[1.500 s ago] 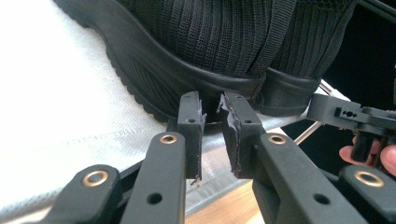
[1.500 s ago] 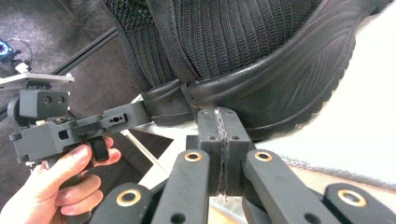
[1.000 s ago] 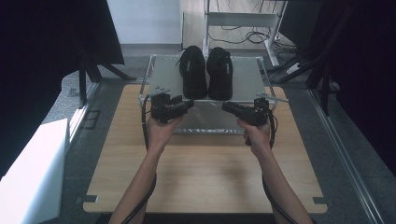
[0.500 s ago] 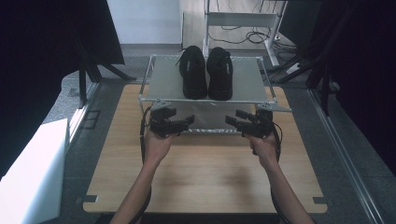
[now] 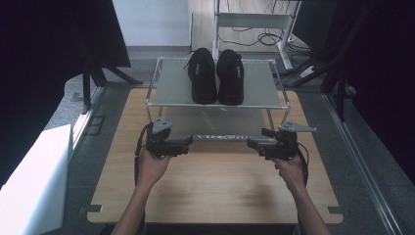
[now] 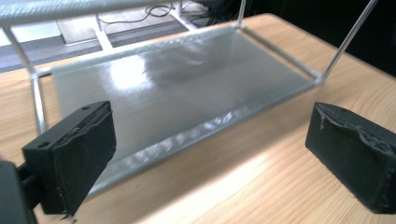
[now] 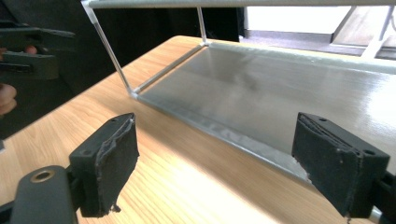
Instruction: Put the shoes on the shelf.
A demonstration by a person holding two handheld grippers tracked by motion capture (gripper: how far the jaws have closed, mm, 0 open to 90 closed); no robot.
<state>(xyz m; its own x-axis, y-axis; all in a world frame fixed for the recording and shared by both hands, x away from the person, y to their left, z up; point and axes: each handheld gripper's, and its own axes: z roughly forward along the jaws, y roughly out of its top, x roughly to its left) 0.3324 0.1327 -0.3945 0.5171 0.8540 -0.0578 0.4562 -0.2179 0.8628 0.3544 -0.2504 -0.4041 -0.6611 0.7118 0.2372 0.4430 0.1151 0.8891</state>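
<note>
While both hands sit just in front of the shoe rack (image 5: 215,93) on the tabletop (image 5: 215,196), left gripper (image 5: 183,145) and right gripper (image 5: 254,144) have just been opening, now wide and empty (release looks done). Next: pull clear without nudging the rack.

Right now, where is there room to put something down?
The lower shelf lies bare between the rack's posts. The wooden table is free between the two hands. The upper shelf has room beside the black shoes, which crowd its middle.
</note>
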